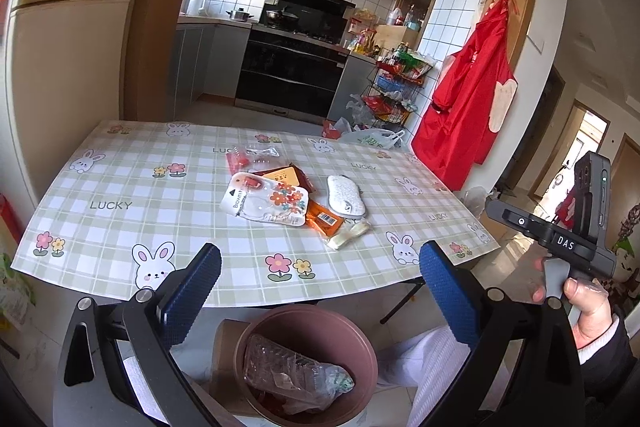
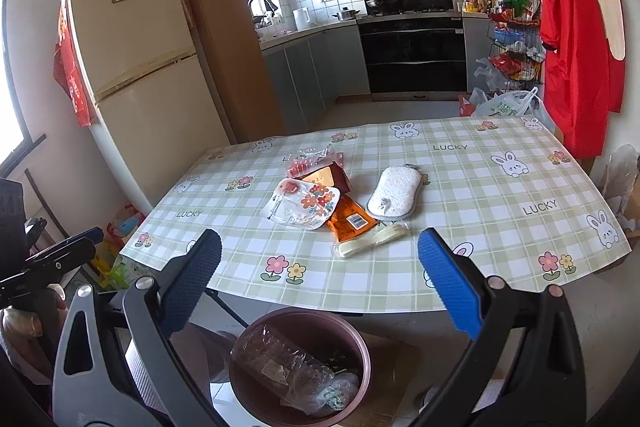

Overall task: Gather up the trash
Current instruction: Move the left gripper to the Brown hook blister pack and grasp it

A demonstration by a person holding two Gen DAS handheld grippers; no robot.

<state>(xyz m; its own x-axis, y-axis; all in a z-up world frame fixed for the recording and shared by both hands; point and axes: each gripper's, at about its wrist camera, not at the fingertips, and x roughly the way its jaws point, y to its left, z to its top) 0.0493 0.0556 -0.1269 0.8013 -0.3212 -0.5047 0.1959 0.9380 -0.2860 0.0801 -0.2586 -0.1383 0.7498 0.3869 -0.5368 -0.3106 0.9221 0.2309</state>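
A pile of trash lies mid-table: a floral blister pack point(image 1: 267, 202) point(image 2: 303, 203), an orange wrapper point(image 1: 325, 221) point(image 2: 351, 220), a red-brown packet point(image 1: 285, 174) point(image 2: 325, 176), a clear red wrapper point(image 1: 251, 155) point(image 2: 312, 157), a cream strip point(image 1: 349, 234) point(image 2: 370, 240) and a white sponge point(image 1: 345, 195) point(image 2: 395, 197). A brown bin point(image 1: 306, 363) point(image 2: 300, 367) holding a crushed clear bottle point(image 1: 290, 373) point(image 2: 282, 367) stands on the floor at the table's near edge. My left gripper point(image 1: 320, 291) and right gripper point(image 2: 318, 287) are both open and empty, above the bin, short of the pile.
The table point(image 1: 120, 187) point(image 2: 500, 187) has a checked rabbit cloth. A fridge point(image 2: 136, 67) stands left, a red apron point(image 1: 468, 95) point(image 2: 576, 27) hangs right, with a wire rack point(image 1: 394, 87) and bags beyond the table. The right gripper's body shows in the left wrist view point(image 1: 560, 227).
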